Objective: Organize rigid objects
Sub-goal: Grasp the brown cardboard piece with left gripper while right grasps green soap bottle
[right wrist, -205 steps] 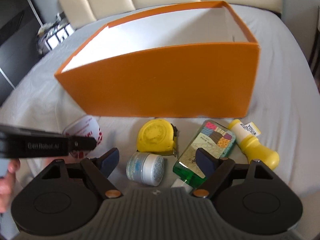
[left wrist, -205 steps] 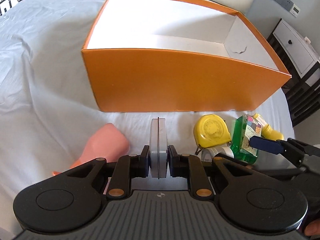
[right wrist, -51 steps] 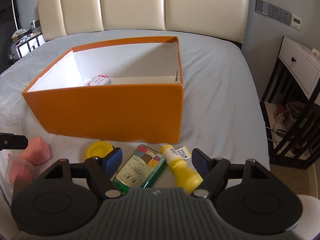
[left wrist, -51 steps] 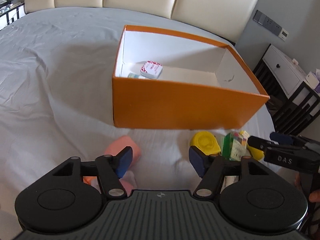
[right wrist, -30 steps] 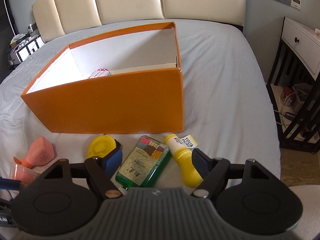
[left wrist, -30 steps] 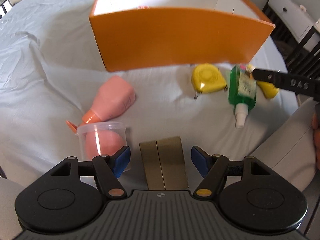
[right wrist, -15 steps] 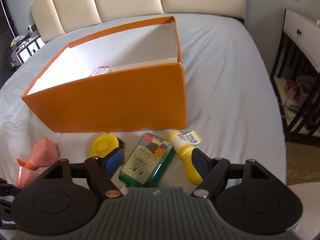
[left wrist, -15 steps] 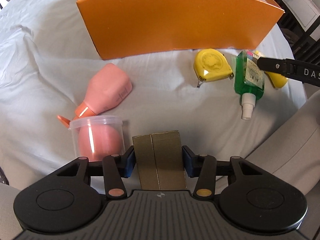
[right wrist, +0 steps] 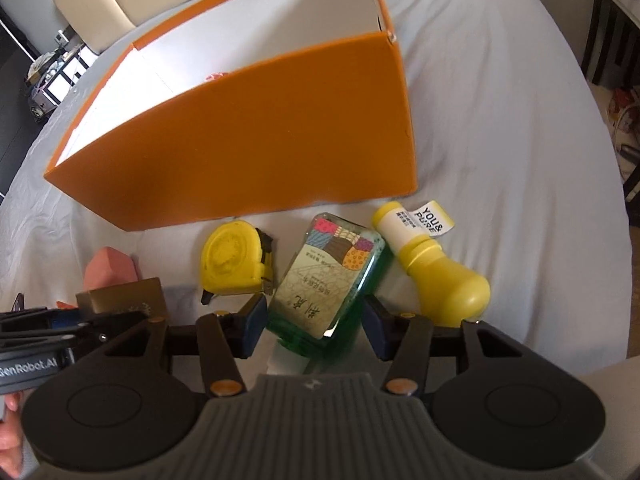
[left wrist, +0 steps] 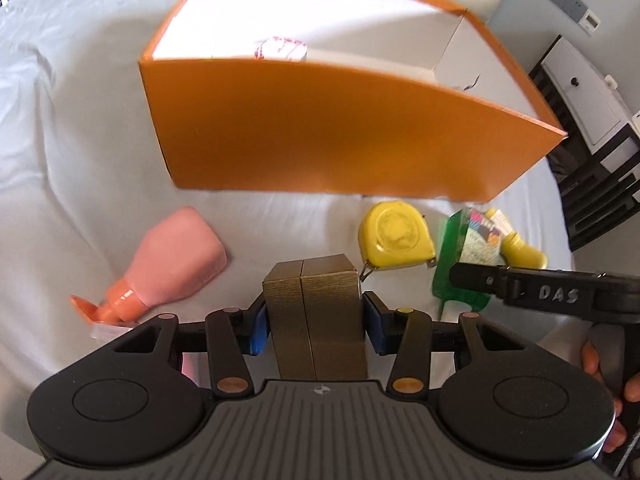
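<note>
A small gold-brown box [left wrist: 316, 316] sits clamped between the blue pads of the left gripper [left wrist: 316, 326], its long axis running straight ahead along the fingers, toward the orange box [left wrist: 340, 132]. The orange box stands directly in front, open at the top, with a red-and-white round tin [left wrist: 282, 49] already inside near its far wall. The coming move likely turns on this line: the gold box must go up and forward over the near orange wall.

To the right, a green bottle [right wrist: 332, 276] lies on the white sheet [right wrist: 500, 120], slanted, its far end toward the orange box and its spray end toward the camera. The right gripper [right wrist: 314, 322] straddles the bottle's near end; its pads stand just beside the sides, and real contact cannot be told. A yellow tape measure [right wrist: 234, 262] lies just left of the bottle, a yellow bottle [right wrist: 436, 268] just right, a pink bottle [left wrist: 172, 258] further left.

Half a second ago the right gripper was spread wide above the bottle; the left already pinched the gold box, lower and farther from the orange wall.
</note>
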The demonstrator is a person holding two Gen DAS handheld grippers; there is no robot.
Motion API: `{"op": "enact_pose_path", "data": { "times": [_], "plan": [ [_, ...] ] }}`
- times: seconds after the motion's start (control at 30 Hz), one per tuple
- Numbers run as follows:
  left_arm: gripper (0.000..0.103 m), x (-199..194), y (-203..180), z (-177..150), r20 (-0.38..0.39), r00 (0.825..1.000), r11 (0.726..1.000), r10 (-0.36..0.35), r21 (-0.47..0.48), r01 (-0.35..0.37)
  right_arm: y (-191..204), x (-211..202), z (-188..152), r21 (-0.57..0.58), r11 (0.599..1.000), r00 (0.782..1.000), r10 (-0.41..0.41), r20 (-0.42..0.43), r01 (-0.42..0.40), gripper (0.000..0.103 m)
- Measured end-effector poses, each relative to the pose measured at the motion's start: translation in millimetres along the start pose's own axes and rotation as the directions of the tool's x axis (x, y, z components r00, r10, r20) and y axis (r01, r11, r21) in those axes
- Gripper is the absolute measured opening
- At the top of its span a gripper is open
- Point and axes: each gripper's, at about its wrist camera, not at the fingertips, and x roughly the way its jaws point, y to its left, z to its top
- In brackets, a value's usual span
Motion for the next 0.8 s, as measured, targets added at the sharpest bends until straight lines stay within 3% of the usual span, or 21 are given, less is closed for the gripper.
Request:
{"op": "enact_pose_path", "data": {
  "times": [0.13, 0.23, 0.43, 0.8],
  "plan": [
    [0.052, 7, 2, 2, -0.016, 1.000, 1.000, -0.025, -0.016, 0.025, -6, 11, 6, 0.056, 0.998, 0.999, 0.017, -0.038, -0.015, 0.058],
    [0.052, 14, 2, 2, -0.039, 0.999, 1.000, -0.005, -0.013, 0.004, -4, 16, 8, 0.053, 0.999, 0.999, 0.006, -0.049, -0.004, 0.059],
    [0.051, 11, -6, 1, -0.009, 1.000, 1.000, 0.016, 0.023, -0.016, 8, 18, 6, 0.002, 1.000, 1.000, -0.012, -0.029, 0.012, 0.055],
    [0.051, -8, 0, -8, 0.070, 0.996, 0.998, -0.054, -0.013, 0.055, -15, -3, -10, 0.105, 0.990, 0.995, 0.091, 0.035, -0.094, 0.050]
  ]
}}
